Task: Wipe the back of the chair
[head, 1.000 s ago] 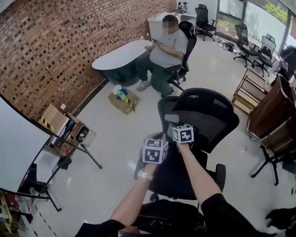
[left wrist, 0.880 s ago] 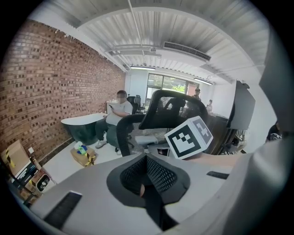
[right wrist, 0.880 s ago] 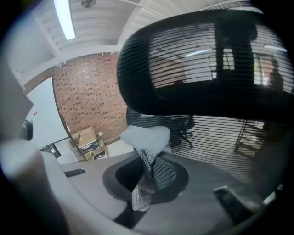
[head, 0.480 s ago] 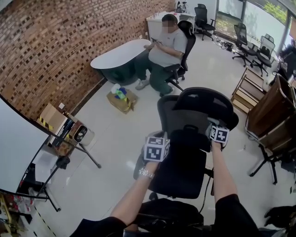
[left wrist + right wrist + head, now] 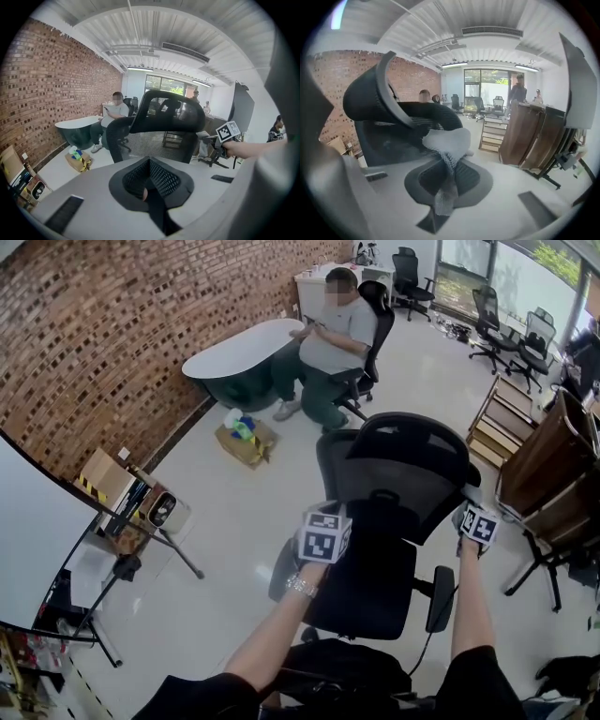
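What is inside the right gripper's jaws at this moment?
A pale grey cloth, clamped in the right gripper, with its bunched end sticking out toward the office chair's black mesh back. The part pinched between the jaws is covered. Whether the cloth touches the chair cannot be told.

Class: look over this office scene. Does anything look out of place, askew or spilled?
Nothing looks spilled or damaged. Only a cardboard box of colourful items sits out on the open floor beside the table.
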A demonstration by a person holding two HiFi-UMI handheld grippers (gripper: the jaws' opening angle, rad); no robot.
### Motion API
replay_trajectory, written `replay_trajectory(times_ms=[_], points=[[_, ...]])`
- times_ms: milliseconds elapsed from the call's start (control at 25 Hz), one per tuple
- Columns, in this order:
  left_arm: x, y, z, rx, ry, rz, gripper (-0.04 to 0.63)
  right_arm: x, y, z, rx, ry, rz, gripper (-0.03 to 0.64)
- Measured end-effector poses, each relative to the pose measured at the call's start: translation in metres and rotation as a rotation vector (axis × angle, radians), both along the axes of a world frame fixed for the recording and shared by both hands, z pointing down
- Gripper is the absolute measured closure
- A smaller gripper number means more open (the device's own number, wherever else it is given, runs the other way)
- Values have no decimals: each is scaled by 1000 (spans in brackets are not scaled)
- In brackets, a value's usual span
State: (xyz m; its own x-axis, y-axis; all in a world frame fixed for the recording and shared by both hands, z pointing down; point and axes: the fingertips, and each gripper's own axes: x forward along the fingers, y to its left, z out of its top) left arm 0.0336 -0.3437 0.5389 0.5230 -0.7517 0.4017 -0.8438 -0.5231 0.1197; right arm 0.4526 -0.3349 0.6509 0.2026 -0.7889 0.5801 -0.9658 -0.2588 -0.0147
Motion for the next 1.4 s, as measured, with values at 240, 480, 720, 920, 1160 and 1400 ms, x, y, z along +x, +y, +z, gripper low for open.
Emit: replay_trajectory(times_ms=[240,480,720,920,1160,1400], points=[[6,5,-15,28,-8,-13,592,-141,1,-64,124,-110,-215,589],[14,18,-32,85,-16,-47,592,-289,38,-98,120,-195,-399,589],[16,42,-36,116,-28,-97,592,-325,66,-95,85,-182,-477,589],[-4,67,-29,96,-23,-129,591,-344,91,-90,95,-231,-492,589],[-23,106,-11,77,-23,-95,591,-361,131,-93,110,-209,-482,591],[-47,171,-6,62,-7,-55,591,-381,200,-94,112,-193,-446,590]])
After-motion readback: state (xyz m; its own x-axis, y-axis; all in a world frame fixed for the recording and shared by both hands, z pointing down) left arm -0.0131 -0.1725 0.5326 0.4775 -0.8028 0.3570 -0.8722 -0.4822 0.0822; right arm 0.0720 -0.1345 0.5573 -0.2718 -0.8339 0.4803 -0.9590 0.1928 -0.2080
